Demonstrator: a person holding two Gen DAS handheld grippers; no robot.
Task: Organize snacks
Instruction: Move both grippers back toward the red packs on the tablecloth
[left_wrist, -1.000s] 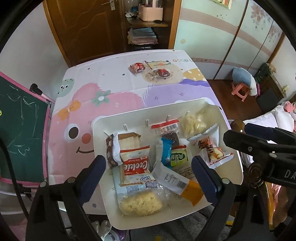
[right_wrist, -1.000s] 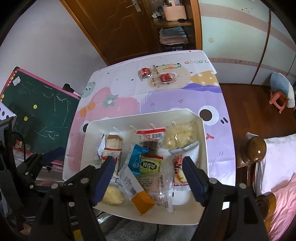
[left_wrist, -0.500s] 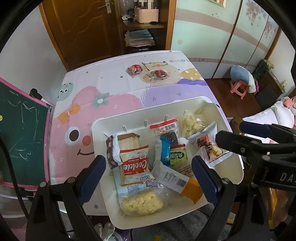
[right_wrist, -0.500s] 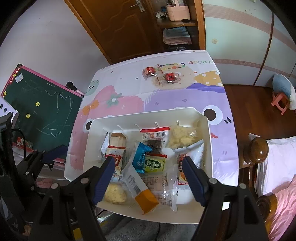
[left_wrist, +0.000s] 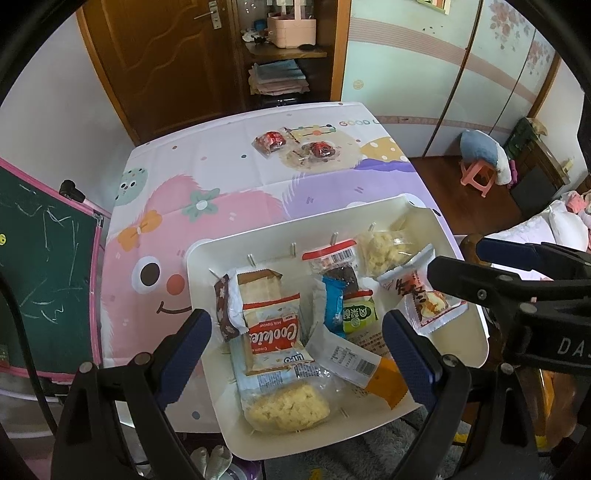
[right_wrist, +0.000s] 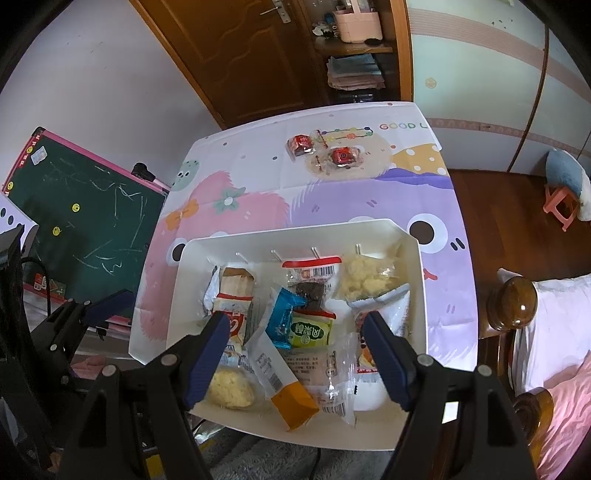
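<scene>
— What colours are in the tray (left_wrist: 207, 266)?
— It's cream-white. The cookie packet (left_wrist: 273, 334) is red and white, one wrapper (right_wrist: 282, 321) blue, one sachet (right_wrist: 309, 332) green.
— And the tablecloth (right_wrist: 258, 177)?
— White, with pink and purple cartoon monsters and dots.

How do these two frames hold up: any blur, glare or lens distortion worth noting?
Left wrist view: sharp, heavy fisheye bending the table edges, black vignette corners. Right wrist view: equally sharp, same curvature, mild glare on the clear wrapper in the white tray.

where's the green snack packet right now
In both wrist views the green snack packet lies mid-tray, beside the blue packet, below the red-topped one.
</scene>
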